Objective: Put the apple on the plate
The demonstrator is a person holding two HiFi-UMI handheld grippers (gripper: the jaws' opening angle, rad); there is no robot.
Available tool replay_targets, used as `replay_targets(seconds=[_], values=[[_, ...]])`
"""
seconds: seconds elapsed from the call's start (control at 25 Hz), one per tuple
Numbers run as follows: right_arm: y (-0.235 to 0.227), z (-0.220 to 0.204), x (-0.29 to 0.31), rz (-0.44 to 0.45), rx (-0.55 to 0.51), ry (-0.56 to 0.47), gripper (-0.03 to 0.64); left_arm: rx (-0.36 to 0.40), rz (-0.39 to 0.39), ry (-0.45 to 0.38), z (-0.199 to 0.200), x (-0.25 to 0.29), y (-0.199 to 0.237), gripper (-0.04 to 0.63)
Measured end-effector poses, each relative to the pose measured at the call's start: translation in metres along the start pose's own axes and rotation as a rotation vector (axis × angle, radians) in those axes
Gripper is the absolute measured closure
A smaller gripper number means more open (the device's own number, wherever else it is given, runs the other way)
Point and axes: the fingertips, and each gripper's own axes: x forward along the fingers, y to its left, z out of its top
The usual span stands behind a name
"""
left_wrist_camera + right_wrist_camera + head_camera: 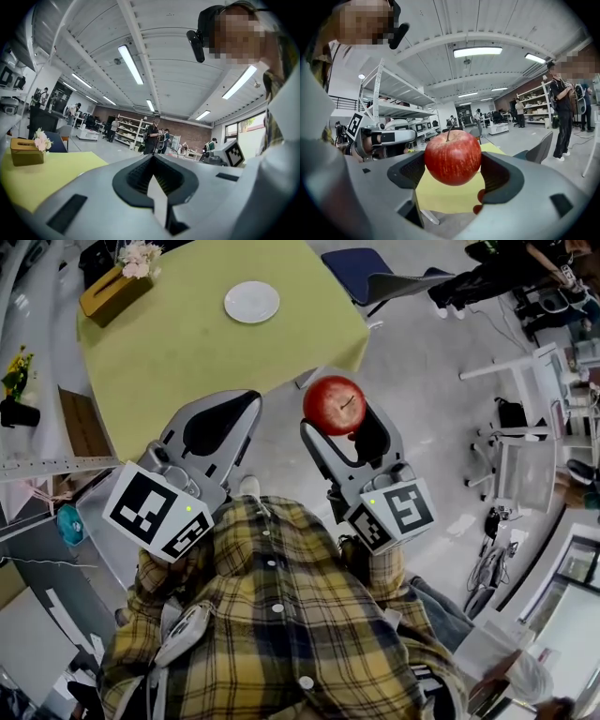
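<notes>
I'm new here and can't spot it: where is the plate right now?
In the head view the plate lies on the green table, right of the brown box.

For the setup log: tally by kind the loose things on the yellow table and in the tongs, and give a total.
apple: 1
plate: 1
box topped with flowers: 1
Total: 3
</notes>
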Motion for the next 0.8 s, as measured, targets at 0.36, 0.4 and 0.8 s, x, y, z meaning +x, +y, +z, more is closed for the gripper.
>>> replay_targets(seconds=[0.36, 0.4, 0.8], values=[[-0.026, -0.007, 0.027, -0.003, 0.026, 0.054, 0.258, -0.046, 0.047, 0.014, -0.007, 0.016, 0.035, 0.597], [-0.029, -0.008, 0.031, 0.003, 0.028, 0.060, 0.258, -0.050, 0.056, 0.013, -0.008, 0.018, 0.038, 0.597], [-0.090, 0.019, 0.072, 0.072, -0.002, 0.059, 0.258, -0.040, 0.142, -0.036, 0.013, 0.077, 0.069, 0.597]])
